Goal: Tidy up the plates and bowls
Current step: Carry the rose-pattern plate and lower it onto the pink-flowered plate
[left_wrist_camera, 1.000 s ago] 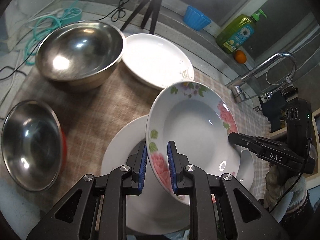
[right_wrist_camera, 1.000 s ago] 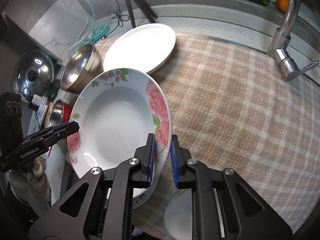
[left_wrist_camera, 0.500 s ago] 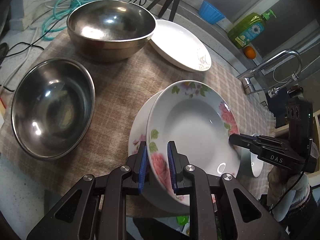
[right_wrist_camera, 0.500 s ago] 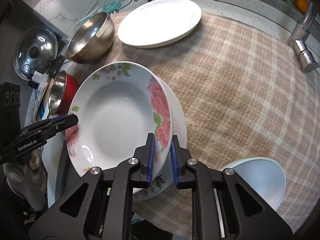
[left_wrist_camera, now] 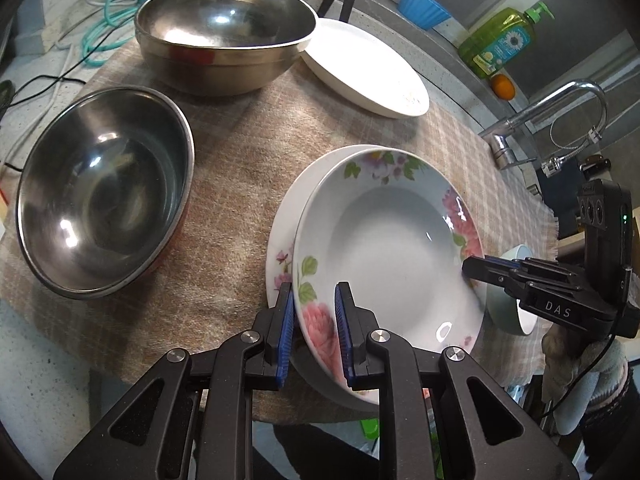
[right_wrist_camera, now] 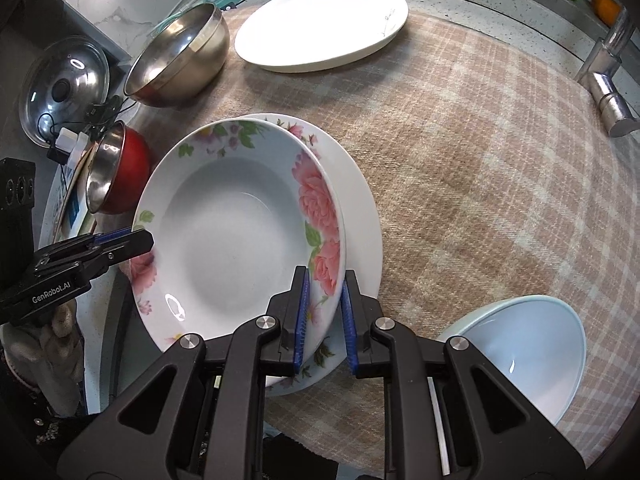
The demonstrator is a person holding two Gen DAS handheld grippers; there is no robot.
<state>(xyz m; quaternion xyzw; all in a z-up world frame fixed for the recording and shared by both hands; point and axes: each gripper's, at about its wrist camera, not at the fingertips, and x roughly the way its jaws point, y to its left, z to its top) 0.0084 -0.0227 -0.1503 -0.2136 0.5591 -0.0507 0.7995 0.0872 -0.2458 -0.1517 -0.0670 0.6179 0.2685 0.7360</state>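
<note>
I have the left gripper (left_wrist_camera: 314, 322) clamped on the near rim of the floral deep plate (left_wrist_camera: 384, 248); the right gripper (right_wrist_camera: 324, 308) pinches the opposite rim. The plate sits tilted over a second floral plate (right_wrist_camera: 360, 208) on the checked cloth (right_wrist_camera: 480, 168), apparently not yet released. Beyond that stack lie the white plate (left_wrist_camera: 368, 68) and large steel bowl (left_wrist_camera: 224, 36); beside it, a smaller steel bowl (left_wrist_camera: 104, 192) and pale bowl (right_wrist_camera: 524, 352). Judgement: plate stacking partly done; bowls remain unsorted.

Each fisheye camera sat close behind its own gripper, looking steeply down at the bench (left_wrist_camera: 248, 184). Both views shared the flowered plate (left_wrist_camera: 384, 240) (right_wrist_camera: 228, 232), seen from opposite rims.
</note>
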